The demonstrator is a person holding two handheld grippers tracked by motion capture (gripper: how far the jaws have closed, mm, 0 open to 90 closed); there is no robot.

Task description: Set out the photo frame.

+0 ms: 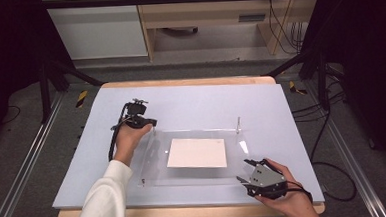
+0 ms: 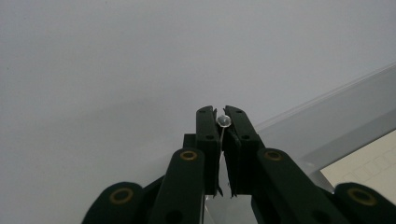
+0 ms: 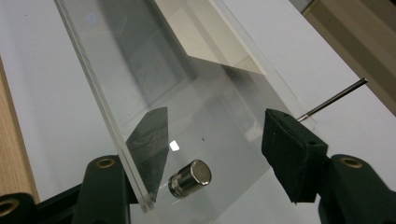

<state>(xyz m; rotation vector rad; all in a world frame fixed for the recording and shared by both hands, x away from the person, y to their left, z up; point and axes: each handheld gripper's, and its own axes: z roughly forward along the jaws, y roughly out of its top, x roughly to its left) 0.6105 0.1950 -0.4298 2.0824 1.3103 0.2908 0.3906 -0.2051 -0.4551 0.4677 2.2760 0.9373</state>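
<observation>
Acrylic sheet, clear and rectangular, lies at the centre of the pale blue table cover in the high view, with a white paper square beneath or inside it. A thin metal pin stands upright at the sheet's 1 o'clock corner.

At the 10 o'clock corner of the sheet, the left gripper is held by a hand in a white sleeve. The left gripper view adds what the high view is too small to show: the two black jaws are closed on a thin upright pin with a small rounded shiny head, pinched between the tips, with the sheet's edge running off toward 3 o'clock.

At the 5 o'clock corner sits the right gripper, grey plate on top, held by the other hand. From above I cannot tell how its jaws stand. The right gripper view settles it: the jaws are spread wide, the left one lying under the sheet's near edge and seen partly through it, the right one apart from it. Between them a short metal cylinder lies at the sheet's corner. A metal pin pokes up at 2 o'clock, and the wooden table edge shows at 9 o'clock.
</observation>
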